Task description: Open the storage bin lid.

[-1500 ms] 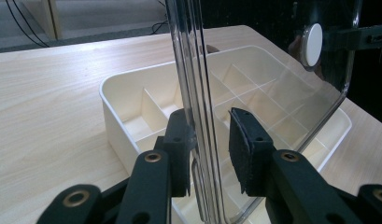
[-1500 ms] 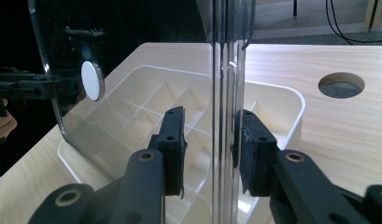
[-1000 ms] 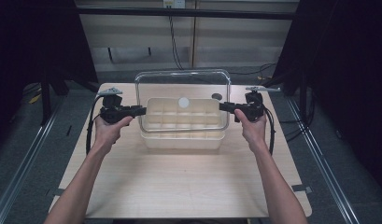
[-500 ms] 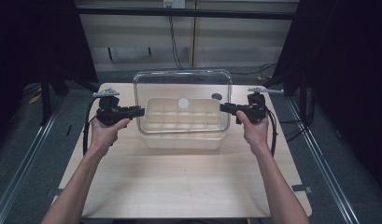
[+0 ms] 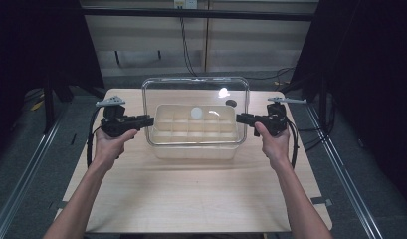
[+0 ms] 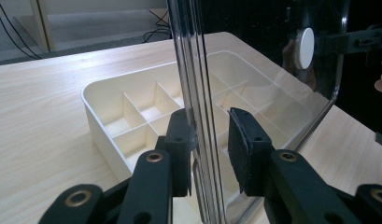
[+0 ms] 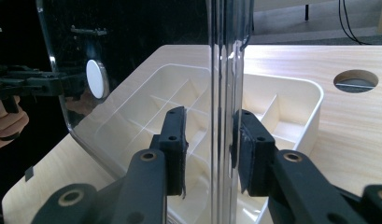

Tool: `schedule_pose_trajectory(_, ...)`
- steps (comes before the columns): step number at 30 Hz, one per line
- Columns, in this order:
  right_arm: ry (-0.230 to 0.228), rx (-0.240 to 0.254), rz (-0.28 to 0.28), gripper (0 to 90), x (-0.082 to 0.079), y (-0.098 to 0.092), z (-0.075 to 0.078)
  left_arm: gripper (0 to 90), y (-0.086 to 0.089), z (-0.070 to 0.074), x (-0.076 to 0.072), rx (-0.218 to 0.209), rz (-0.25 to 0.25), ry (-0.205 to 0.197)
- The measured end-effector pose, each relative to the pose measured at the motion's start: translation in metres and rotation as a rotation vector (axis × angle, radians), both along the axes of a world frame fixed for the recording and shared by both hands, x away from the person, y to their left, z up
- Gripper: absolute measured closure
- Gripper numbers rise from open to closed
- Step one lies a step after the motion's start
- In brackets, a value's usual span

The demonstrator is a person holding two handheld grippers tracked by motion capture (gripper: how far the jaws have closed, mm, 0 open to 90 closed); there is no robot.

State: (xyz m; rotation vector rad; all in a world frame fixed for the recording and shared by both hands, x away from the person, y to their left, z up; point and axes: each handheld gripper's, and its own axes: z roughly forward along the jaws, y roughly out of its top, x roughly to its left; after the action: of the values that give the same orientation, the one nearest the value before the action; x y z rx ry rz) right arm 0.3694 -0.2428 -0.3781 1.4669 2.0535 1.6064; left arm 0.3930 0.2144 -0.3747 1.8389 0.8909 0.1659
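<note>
Left gripper [image 5: 150,120], right gripper [image 5: 239,118] clamp clear lid [image 5: 196,85] edges above tray [image 5: 191,149].

This looks like a lab or recording booth rather than a home: a bare pale wooden counter [image 5: 191,199] stands between black curtains [image 5: 37,45], with metal floor rails [image 5: 22,179], loose cables [image 5: 188,45] along the plain back wall, and grey carpet underneath.
</note>
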Motion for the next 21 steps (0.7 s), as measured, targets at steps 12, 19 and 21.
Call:
schedule_pose_trajectory(12, -0.004, 0.011, 0.02, 69.2, -0.016, 0.004, 0.0, 70.3, 0.006, -0.004, -0.012, -0.004, 0.002, 0.006)
schedule_pose_trajectory(19, -0.006, 0.021, 0.026, 70.0, -0.025, 0.005, 0.001, 70.2, 0.008, -0.006, -0.02, -0.009, -0.006, 0.008)
schedule_pose_trajectory(21, -0.008, 0.015, 0.029, 70.0, -0.027, 0.004, 0.001, 70.0, 0.008, -0.008, -0.022, -0.003, -0.008, 0.01)
